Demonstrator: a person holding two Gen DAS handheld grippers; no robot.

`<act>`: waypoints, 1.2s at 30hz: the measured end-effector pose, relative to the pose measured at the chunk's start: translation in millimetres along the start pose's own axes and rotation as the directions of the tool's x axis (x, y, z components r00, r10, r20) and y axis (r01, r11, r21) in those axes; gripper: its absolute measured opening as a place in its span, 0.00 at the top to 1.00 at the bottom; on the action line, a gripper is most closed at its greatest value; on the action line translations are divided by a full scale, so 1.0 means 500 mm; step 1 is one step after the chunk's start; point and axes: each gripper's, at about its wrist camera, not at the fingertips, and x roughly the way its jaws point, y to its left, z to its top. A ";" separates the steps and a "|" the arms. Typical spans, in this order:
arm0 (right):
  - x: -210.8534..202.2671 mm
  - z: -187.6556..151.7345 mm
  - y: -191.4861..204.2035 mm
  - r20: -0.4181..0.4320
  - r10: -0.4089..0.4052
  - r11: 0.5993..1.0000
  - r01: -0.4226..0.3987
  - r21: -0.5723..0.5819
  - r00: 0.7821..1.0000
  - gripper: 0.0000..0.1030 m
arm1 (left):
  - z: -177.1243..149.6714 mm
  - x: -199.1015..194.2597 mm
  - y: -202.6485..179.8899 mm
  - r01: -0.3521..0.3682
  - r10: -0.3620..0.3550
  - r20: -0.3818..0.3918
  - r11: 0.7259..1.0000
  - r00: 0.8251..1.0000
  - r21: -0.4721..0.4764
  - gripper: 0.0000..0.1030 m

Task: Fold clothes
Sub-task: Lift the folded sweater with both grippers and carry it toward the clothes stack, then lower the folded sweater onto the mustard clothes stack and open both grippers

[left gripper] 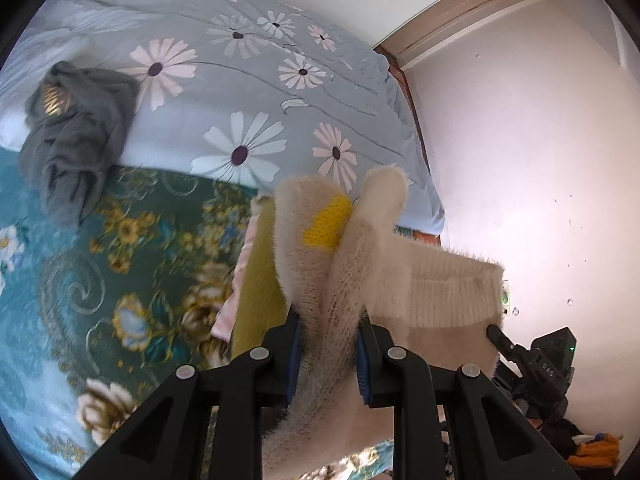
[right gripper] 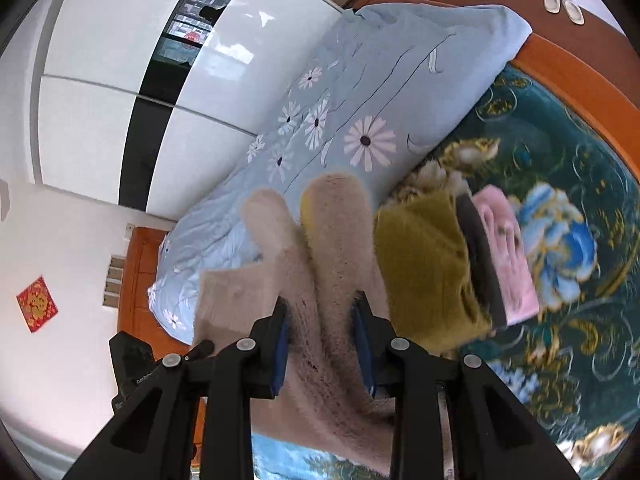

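While I look through the left wrist camera, my left tool [left gripper: 328,320] is clenched on a fluffy cream sweater [left gripper: 360,264], both blue pads pressed into a bunched ridge of the knit. The sweater is lifted above the bed, standing up between the fingers in two rounded folds, with a bright yellow patch [left gripper: 327,222] showing on one fold. A ribbed cuff or hem [left gripper: 452,292] hangs out to the side. Just behind the sweater lies an olive-yellow garment [left gripper: 256,272] with a pink edge beside it, on the teal flowered blanket [left gripper: 120,264]. Farther off, a crumpled grey garment [left gripper: 76,136] with a gold print lies where the blanket meets the pale blue daisy quilt [left gripper: 248,92]. Part of the other tool shows at the lower edge near the wall.

From the right wrist camera, my right tool [right gripper: 322,328] is likewise clamped on the same sweater [right gripper: 332,280], which looks beige and furry here, folded into two upright lobes between the fingers and draping down below them. Just beside it sits a folded stack: an olive piece [right gripper: 424,268], a dark layer and a pink piece [right gripper: 508,248], resting on the teal blanket [right gripper: 560,200]. The daisy quilt [right gripper: 360,112] lies behind, with white wardrobe doors [right gripper: 120,80] beyond.
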 end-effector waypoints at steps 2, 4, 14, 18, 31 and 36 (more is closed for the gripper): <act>0.015 0.028 -0.013 -0.004 -0.008 1.000 0.008 0.004 1.000 0.70 | 0.028 0.030 -0.002 0.005 -0.006 -0.006 1.000 1.000 -0.013 0.77; 0.030 0.056 -0.026 -0.008 -0.017 1.000 0.017 0.008 1.000 0.70 | 0.046 0.059 0.005 0.010 -0.010 -0.015 0.999 1.000 -0.032 0.77; 0.126 0.083 -0.175 -0.070 -0.149 0.979 0.157 0.131 0.986 0.70 | 0.019 0.194 0.146 -0.090 0.065 -0.130 0.976 0.989 -0.200 0.75; 0.134 0.080 -0.206 -0.066 -0.172 0.968 0.181 0.175 0.983 0.69 | 0.013 0.198 0.180 -0.060 0.020 -0.142 0.957 0.990 -0.285 0.69; 0.077 0.106 -0.085 0.083 -0.291 0.954 0.295 -0.050 0.953 0.66 | 0.045 0.130 0.080 -0.046 0.041 -0.052 0.995 0.998 -0.090 0.67; 0.169 0.069 -0.054 -0.011 -0.333 0.922 0.323 -0.215 0.943 0.66 | 0.003 0.203 0.020 -0.110 0.123 -0.136 0.989 0.983 0.103 0.66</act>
